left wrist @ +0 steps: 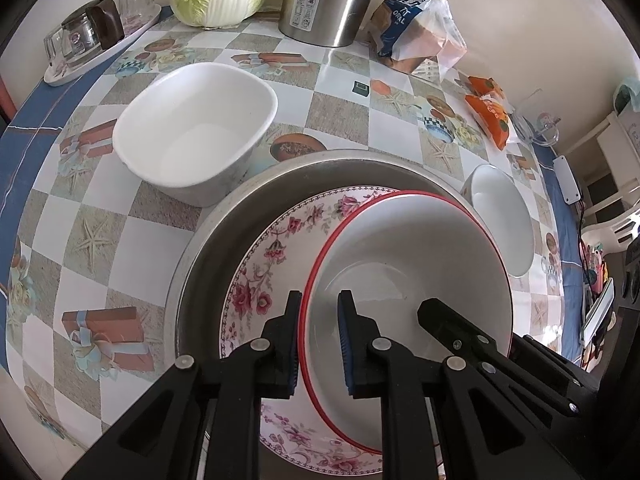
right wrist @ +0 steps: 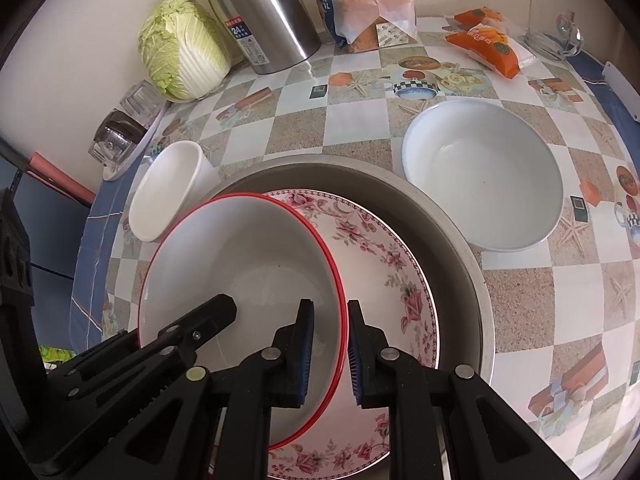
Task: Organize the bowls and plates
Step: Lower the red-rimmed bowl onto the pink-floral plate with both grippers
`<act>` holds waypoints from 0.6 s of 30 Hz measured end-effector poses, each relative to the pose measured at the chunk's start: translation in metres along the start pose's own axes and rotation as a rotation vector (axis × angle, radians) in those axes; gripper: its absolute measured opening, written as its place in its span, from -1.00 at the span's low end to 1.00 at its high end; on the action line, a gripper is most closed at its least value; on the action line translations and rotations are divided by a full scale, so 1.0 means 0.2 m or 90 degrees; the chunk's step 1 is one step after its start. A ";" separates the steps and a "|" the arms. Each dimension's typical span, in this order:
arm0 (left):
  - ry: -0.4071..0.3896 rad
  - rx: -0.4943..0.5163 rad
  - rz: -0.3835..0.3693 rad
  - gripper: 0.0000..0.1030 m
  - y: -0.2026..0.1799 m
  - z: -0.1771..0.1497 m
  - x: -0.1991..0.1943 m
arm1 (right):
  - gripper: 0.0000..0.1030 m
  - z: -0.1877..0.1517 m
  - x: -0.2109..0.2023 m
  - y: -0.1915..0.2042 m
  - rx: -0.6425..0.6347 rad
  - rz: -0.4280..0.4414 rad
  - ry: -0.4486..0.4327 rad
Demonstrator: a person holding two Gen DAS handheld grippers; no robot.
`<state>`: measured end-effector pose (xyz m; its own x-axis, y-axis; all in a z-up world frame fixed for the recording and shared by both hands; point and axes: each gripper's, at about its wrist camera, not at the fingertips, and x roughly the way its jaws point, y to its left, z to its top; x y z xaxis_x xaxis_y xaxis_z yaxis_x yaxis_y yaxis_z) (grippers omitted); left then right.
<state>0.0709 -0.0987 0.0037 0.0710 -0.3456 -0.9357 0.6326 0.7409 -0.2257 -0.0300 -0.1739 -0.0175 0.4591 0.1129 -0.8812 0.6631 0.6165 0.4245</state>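
At lower centre, both tools, left tool point(left wrist: 318, 312) and right tool point(right wrist: 330, 320), pinch the red-rimmed bowl point(left wrist: 408, 264) at opposite rims; best lifted level and evenly.

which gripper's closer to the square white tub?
Left. The left gripper clamps the red-rimmed bowl's rim on the side facing the square white tub. The right gripper clamps the opposite rim, with the bowl between it and the tub.
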 end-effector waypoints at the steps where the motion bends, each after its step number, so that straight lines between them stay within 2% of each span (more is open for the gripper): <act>1: 0.000 -0.001 0.001 -0.68 0.00 0.00 0.00 | -0.63 0.00 0.00 0.00 0.000 0.000 0.000; 12: 0.001 -0.010 -0.002 -0.66 0.01 0.00 0.02 | -0.63 0.00 0.00 -0.01 0.008 0.014 -0.003; 13: 0.002 -0.013 -0.004 -0.60 0.01 0.01 0.02 | -0.63 0.00 0.00 -0.01 0.010 0.016 -0.003; 18: -0.012 -0.012 -0.006 -0.58 0.01 0.01 -0.02 | -0.63 0.00 0.00 -0.03 0.021 0.026 -0.001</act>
<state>0.0738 -0.0963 0.0078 0.0796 -0.3631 -0.9284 0.6182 0.7486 -0.2398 -0.0331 -0.1774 -0.0204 0.4872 0.1367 -0.8625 0.6624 0.5858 0.4670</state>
